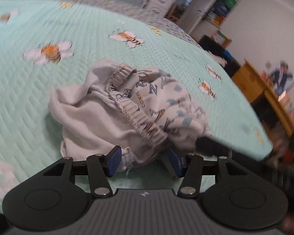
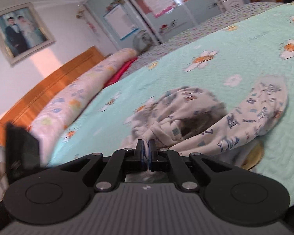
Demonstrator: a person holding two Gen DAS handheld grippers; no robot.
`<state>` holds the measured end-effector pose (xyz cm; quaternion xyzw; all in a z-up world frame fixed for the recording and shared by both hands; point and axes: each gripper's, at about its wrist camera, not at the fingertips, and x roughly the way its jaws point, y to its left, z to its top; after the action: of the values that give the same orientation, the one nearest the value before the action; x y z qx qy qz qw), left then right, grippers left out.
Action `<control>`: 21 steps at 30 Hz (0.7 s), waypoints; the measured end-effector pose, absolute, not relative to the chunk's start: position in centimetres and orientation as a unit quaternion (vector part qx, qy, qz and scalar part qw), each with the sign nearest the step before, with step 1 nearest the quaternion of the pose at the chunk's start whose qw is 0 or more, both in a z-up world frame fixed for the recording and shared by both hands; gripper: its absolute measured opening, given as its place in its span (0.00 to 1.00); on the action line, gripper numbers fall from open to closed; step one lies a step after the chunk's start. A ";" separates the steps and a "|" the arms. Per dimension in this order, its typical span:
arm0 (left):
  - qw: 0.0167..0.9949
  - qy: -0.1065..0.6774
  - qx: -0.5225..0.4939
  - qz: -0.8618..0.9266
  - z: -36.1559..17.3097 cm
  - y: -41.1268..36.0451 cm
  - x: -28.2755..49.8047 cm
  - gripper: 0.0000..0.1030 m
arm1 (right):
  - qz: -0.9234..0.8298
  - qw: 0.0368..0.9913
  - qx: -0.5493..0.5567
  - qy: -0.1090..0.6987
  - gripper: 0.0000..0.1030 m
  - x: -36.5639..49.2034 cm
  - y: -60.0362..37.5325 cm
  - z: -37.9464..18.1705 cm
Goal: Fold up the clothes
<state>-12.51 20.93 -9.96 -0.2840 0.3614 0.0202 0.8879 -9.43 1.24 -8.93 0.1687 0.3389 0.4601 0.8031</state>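
The mint-green quilted bedspread printed with bees and white flowers (image 1: 39, 90) carries everything here, and the places below are given from the garment on it. That garment is a small pair of white cotton trousers printed with blue and brown letters (image 1: 127, 113), lying crumpled near the middle of the bedspread, its gathered elastic waistband (image 1: 135, 115) bunched and turned partly inside out, with one printed leg arching up off the cover in the right wrist view. On the garment's far side in that view a long rolled floral quilt (image 2: 72, 98) lies against the orange wooden headboard (image 2: 39, 94). The right tool (image 2: 146, 152) has its pads pinched together on a fold of the white fabric at the garment's near edge. The left tool (image 1: 143, 161) stands with its blue pads wide apart on either side of the hem at the garment's near edge, gripping nothing yet as far as I can tell. Both views are blurred. In my judgement the work now is spreading the heap flat: the left tool should close on a single layer at the waistband, then both should draw apart and lay the legs straight, because folding over bunched, inside-out cloth would trap creases.
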 end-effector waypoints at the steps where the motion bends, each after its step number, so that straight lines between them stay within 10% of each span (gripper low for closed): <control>1: 0.881 0.361 -0.306 0.020 -10.1 21.3 -12.3 0.54 | 0.466 0.799 0.169 0.340 0.01 -9.6 1.3 -9.0; 10: 0.838 0.379 -0.387 0.065 -12.0 22.4 -10.0 0.56 | 0.447 0.806 0.175 0.347 0.01 -9.6 1.1 -9.6; 13: 0.835 0.374 -0.396 0.075 -12.7 22.9 -9.8 0.20 | 0.433 0.813 0.179 0.347 0.00 -9.4 0.7 -9.7; 21: 0.906 0.297 -0.295 0.061 -7.7 23.2 -15.9 0.14 | 0.391 0.842 0.180 0.325 0.02 -9.2 0.0 -9.2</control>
<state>-15.87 23.22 -7.69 -0.2949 0.2969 0.0606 0.9062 -9.23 0.00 -9.18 0.1800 0.3249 0.3914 0.8419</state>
